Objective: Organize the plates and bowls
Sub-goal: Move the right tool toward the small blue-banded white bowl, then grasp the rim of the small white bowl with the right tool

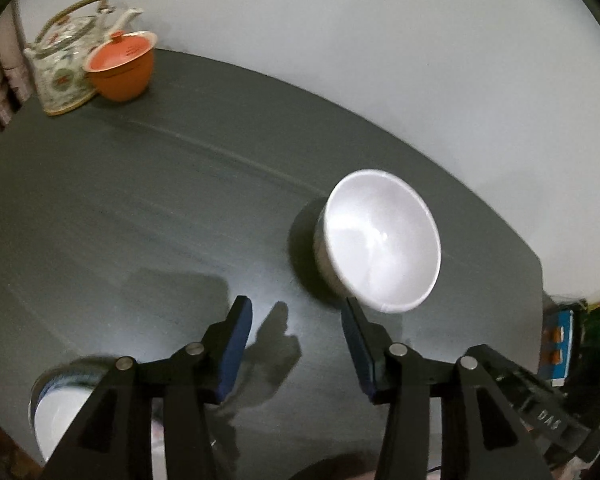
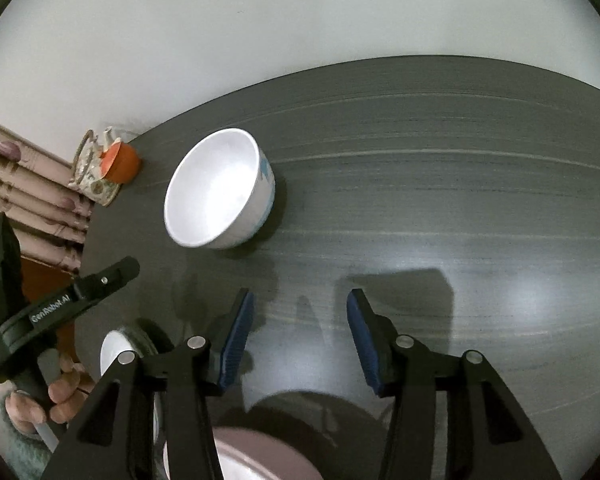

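Observation:
A white bowl (image 1: 380,240) stands on the dark table (image 1: 140,200), just ahead and right of my left gripper (image 1: 296,308), which is open and empty. The same bowl shows in the right wrist view (image 2: 216,192), ahead and left of my right gripper (image 2: 300,300), also open and empty. A second white bowl with a patterned rim (image 1: 56,404) sits at the near left edge, partly hidden behind my left gripper's body; it also shows in the right wrist view (image 2: 116,352). A pinkish plate (image 2: 256,456) lies under my right gripper, mostly hidden.
A patterned teapot (image 1: 64,60) and an orange lidded cup (image 1: 122,66) stand at the table's far left corner by the white wall. A blue box (image 1: 558,344) lies beyond the right edge. The left gripper's body and the hand holding it (image 2: 60,360) show at left.

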### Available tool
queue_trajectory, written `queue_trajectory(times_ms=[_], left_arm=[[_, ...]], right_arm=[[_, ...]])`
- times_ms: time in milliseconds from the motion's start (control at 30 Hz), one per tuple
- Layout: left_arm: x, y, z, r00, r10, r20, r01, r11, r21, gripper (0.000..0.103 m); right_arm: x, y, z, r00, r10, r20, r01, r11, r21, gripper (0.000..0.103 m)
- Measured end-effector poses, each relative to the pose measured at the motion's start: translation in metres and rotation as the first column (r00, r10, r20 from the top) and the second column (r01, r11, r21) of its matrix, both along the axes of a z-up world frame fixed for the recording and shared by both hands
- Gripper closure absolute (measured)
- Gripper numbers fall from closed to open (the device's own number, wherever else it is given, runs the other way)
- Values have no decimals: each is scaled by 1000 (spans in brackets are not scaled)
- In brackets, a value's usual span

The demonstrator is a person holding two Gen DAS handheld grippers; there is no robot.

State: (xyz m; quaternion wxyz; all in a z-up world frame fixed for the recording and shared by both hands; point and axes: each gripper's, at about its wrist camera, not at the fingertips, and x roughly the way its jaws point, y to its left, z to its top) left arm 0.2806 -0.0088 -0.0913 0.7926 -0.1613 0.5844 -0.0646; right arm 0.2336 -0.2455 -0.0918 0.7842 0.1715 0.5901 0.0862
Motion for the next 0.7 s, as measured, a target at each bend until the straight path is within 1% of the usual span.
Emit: queue_trajectory(times_ms=[100,233,300,367,467,533,700], left_arm=[[21,-3,-6,1000,4,-3,-4,999,-36,55],[34,-8,-14,1000,20,-17,-21,998,-65,55],[37,-11,-18,1000,14,-19,-15,998,-63,55],[42,-17,-22,1000,7,-20,-7,999,-42,55],[47,-21,-30,999,6,-38,-7,999,-37,55],[50,-23,-35,999,5,-47,-7,999,-40,55],[52,-29,-45,999,1,-52,-1,1000,-9,55]], right_arm=[[16,6,-2,1000,18,2,-18,1000,-7,55],[42,18,-6,1000,28,-3,-28,1000,-12,55],[54,22,-8,1000,28,-3,-28,1000,-7,55],[65,26,-12,1000,22,-4,-22,1000,-15,55],[77,32,-21,999,22,-23,-22,999,-37,55],[82,36,-26,999,24,-29,-25,999,-41,55],[90,47,-40,999,22,-41,-25,997,-78,55]])
